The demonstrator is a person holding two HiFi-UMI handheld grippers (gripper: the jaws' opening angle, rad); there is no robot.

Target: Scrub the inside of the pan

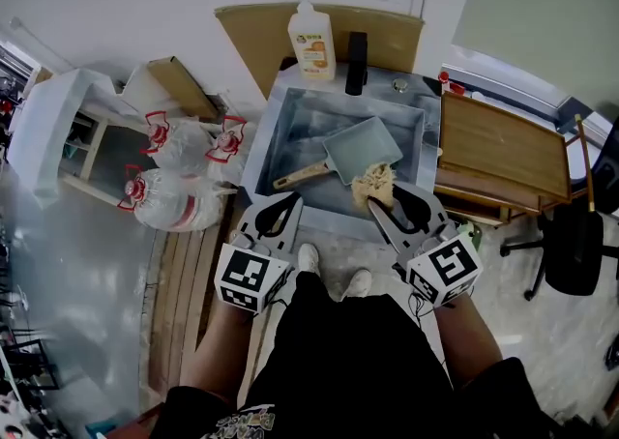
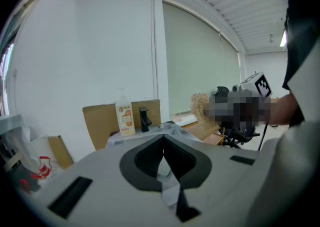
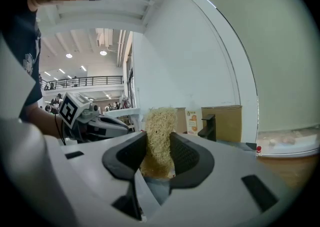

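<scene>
steel-grey and square, the pan [image 1: 363,149] lies inside the sink [image 1: 280,113], toward its right half, with a pale wooden handle [image 1: 302,175] reaching out toward the near left corner. nothing sits in the pan's inside.

the right gripper [image 1: 387,203] hangs over the sink's near rim, and its fingers are clenched on a tan, fibrous scrubber [image 1: 373,183]. in the right gripper view the scrubber [image 3: 159,136] stands upright between the two dark pads and sticks out above them. from the head view it meets the pan's near corner, but whether it touches the metal cannot be told.

the left gripper [image 1: 278,205] is held just in front of the sink's near left edge. its fingers are closed tip to tip on nothing, as the left gripper view [image 2: 164,143] shows plainly. the two grippers are side by side and apart, each pointing toward the sink.

at the back rim of the sink stand a white bottle [image 1: 311,41] with an orange label and a black tap [image 1: 356,63], with a sheet of cardboard [image 1: 251,36] leaning on the wall behind them. a wooden bench [image 1: 503,147] adjoins the sink on the right, and a black chair [image 1: 571,244] stands beyond it. clear bags [image 1: 179,171] with red ties lie on the floor to the left.
</scene>
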